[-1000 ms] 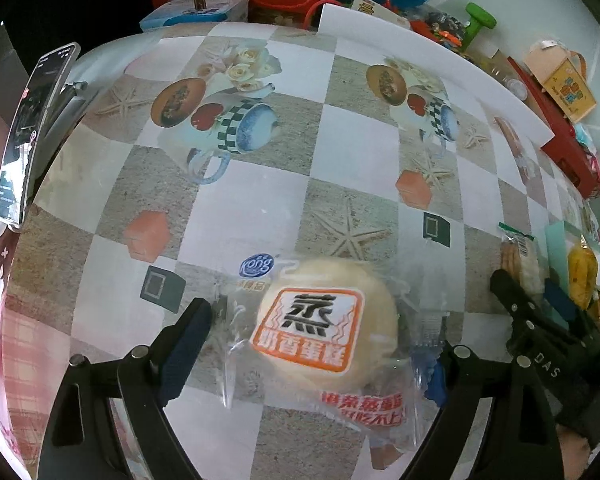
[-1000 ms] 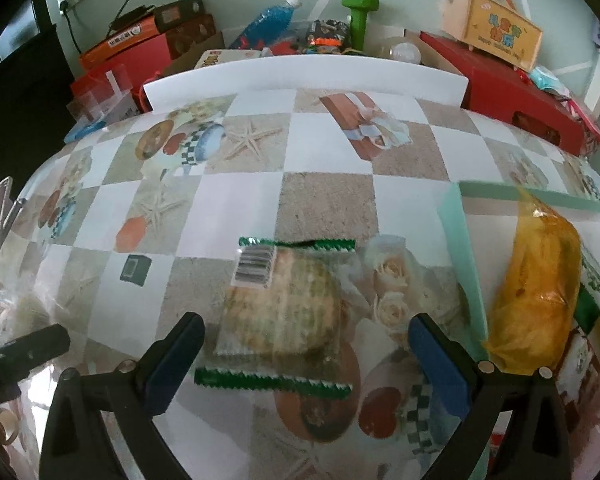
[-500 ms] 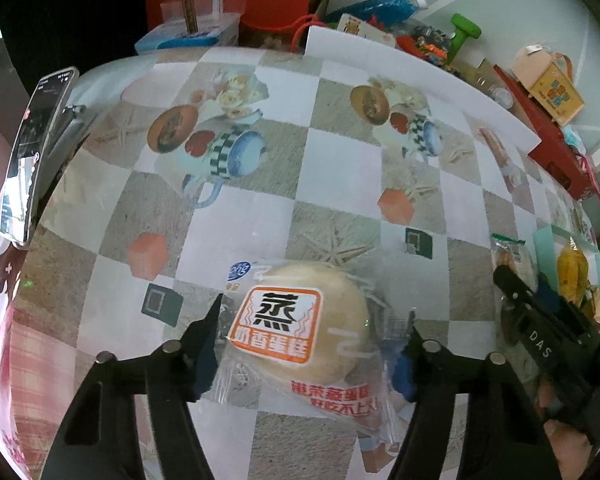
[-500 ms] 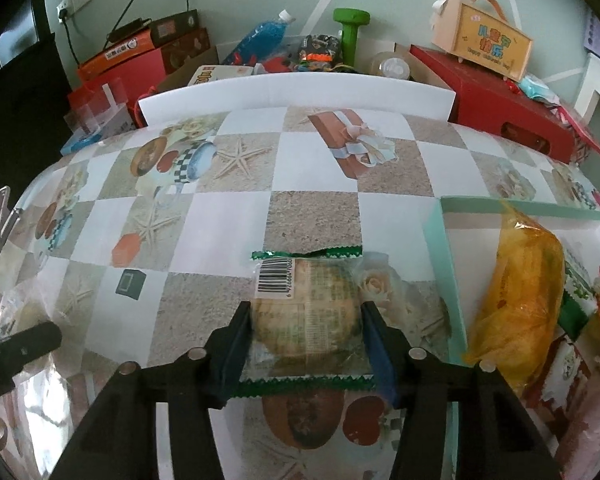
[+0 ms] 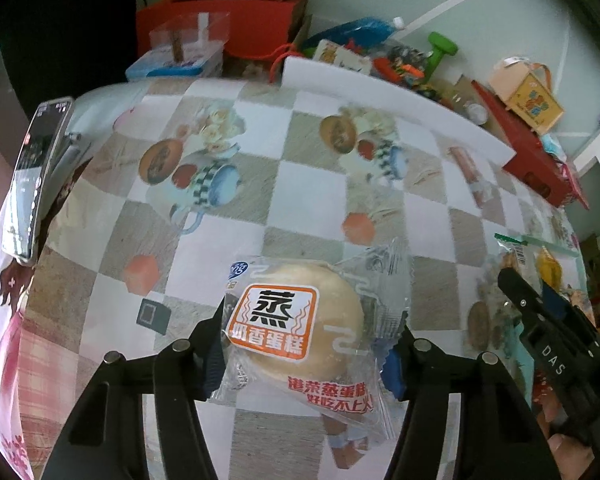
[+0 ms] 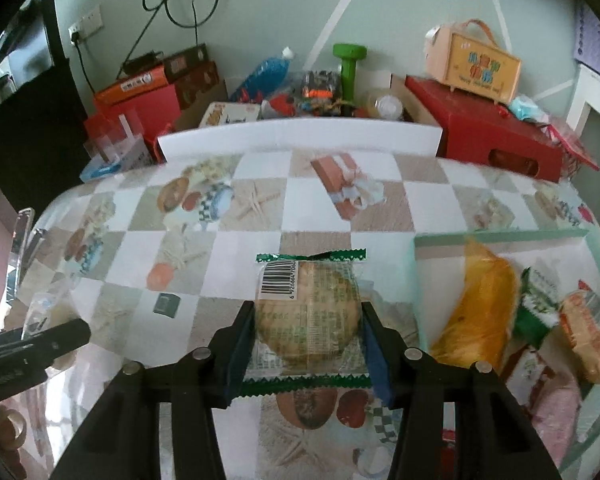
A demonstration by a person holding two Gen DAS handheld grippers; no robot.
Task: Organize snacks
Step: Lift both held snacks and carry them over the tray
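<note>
Both pickups done: left claw (image 5: 308, 346) clamped on steamed cake pack (image 5: 300, 332), right claw (image 6: 306, 342) squeezing biscuit pack (image 6: 308, 316), both lifted off counter (image 6: 340, 208); next, probably carry to green tray (image 6: 418, 280) at counter's right edge, drop in

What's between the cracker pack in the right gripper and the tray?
Nothing visible. The right gripper is shut on the cracker pack, and the tray lies just to its right, with only bare tablecloth between. The tray already holds an orange bag by its near wall.
</note>
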